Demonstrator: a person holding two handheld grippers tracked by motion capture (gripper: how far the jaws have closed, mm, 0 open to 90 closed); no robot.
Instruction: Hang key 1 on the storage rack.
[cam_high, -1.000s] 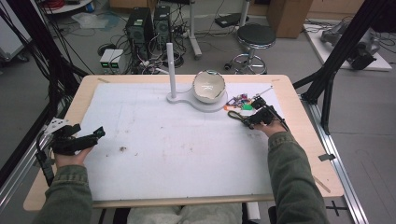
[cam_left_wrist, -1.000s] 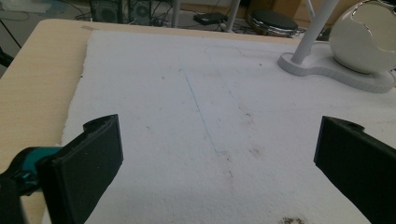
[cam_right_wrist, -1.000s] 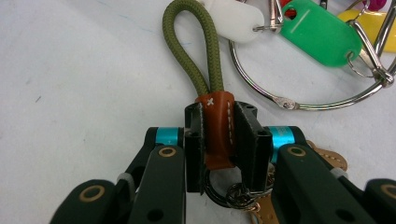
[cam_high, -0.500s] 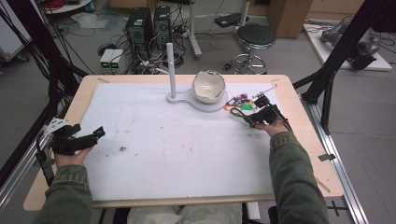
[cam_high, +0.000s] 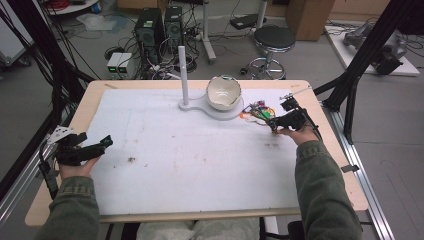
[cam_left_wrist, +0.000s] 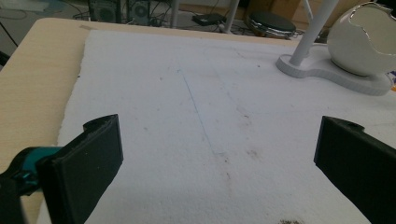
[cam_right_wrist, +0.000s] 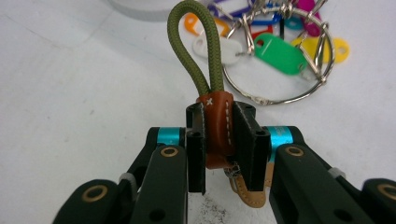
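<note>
At the far right of the bench (cam_high: 320, 165), right gripper (cam_right_wrist: 219, 140) has its fingers (cam_right_wrist: 196, 149) clamped on the brown leather tab (cam_right_wrist: 219, 126) of the green cord loop (cam_right_wrist: 194, 46), key ring (cam_right_wrist: 280, 60) with coloured tags just beyond. Since a second ago the hand has lifted slightly, grip unchanged, so I read the pick as secure and the keys ready to move, likely toward the bowl (cam_high: 223, 93) and post (cam_high: 183, 75). Left gripper (cam_left_wrist: 215, 158) idles near left, fingers wide open, empty.
</note>
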